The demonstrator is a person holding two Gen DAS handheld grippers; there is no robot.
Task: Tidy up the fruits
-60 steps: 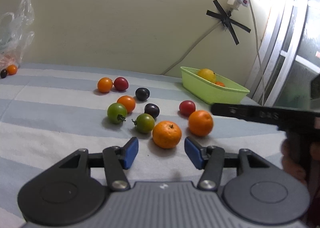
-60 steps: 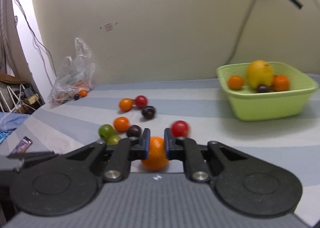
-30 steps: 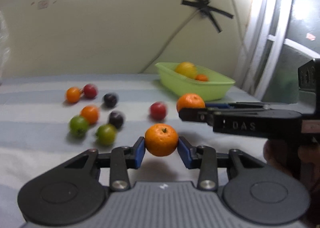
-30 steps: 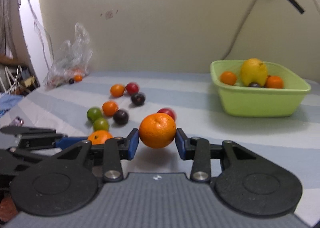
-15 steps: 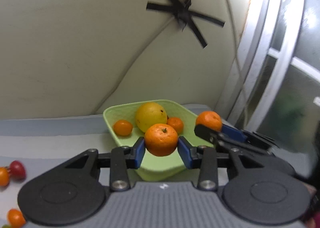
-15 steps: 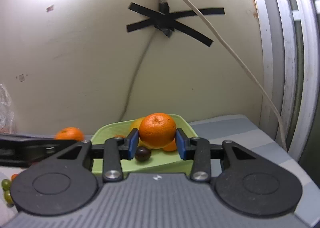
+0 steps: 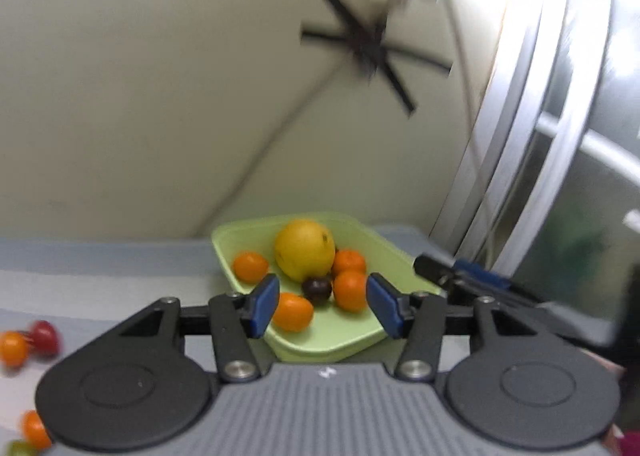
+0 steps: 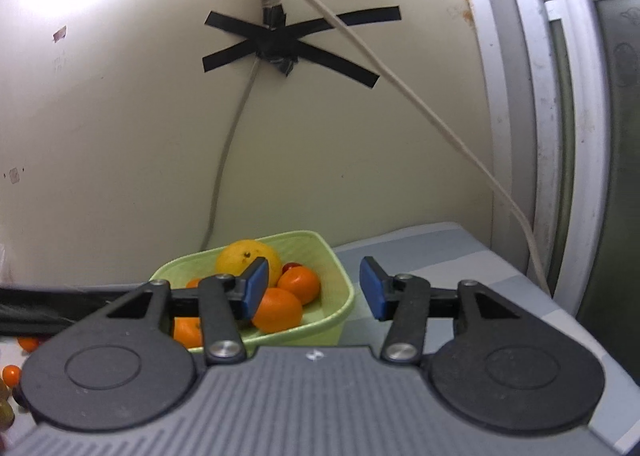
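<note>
Striped tabletop (image 7: pixel 120 264) | green tub (image 7: pixel 256 234): oranges | both claws (image 7: pixel 323 306) (image 8: pixel 310 288) opening, empty

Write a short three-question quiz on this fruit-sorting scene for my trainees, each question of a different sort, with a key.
1. True or false: the left hand-held gripper has an orange clamped between its pads.
2. Multiple choice: the large yellow fruit lies A) on the striped cloth, B) in the green basket, C) between the pads of the right hand-held gripper.
3. Fill in: the small dark fruit in the basket sits among several ____ fruits.

Key
1. False: the jaws are opening, nothing between them.
2. B
3. orange
</note>
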